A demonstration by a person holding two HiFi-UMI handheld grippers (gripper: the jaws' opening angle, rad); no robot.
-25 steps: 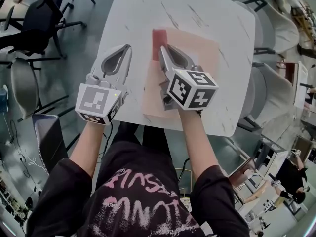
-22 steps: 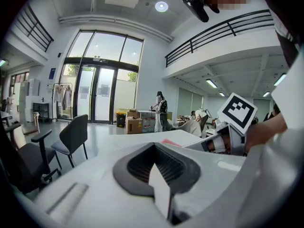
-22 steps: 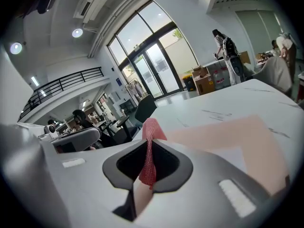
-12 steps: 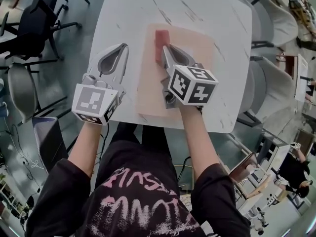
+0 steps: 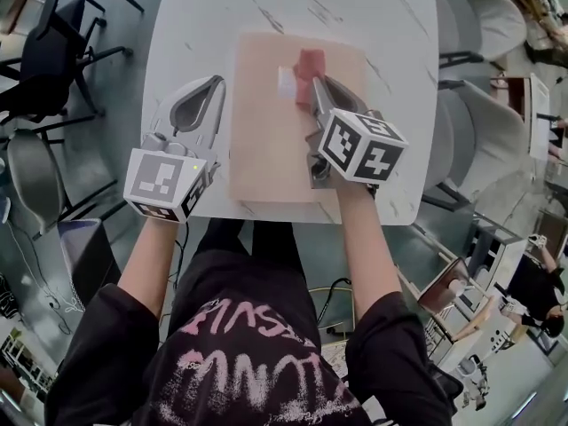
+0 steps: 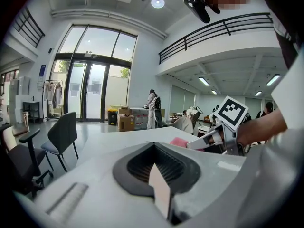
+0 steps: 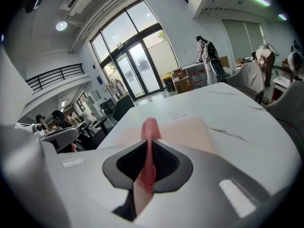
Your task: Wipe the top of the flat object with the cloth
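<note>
White marbled table (image 5: 399, 105) carries a flat pink board (image 5: 266, 140). The red cloth (image 5: 310, 63) rests on the board's far part, just ahead of the right gripper (image 5: 317, 85), whose jaws are clenched on it. To this gripper's left, the left gripper (image 5: 216, 82) is closed on nothing, beside the board's left edge.

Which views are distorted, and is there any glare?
Both gripper views are fisheye: dark rounded corners, curved railings. Left gripper view: the windows are overexposed. Head view: sharp, with a pale bright patch on the board beside the red cloth.
</note>
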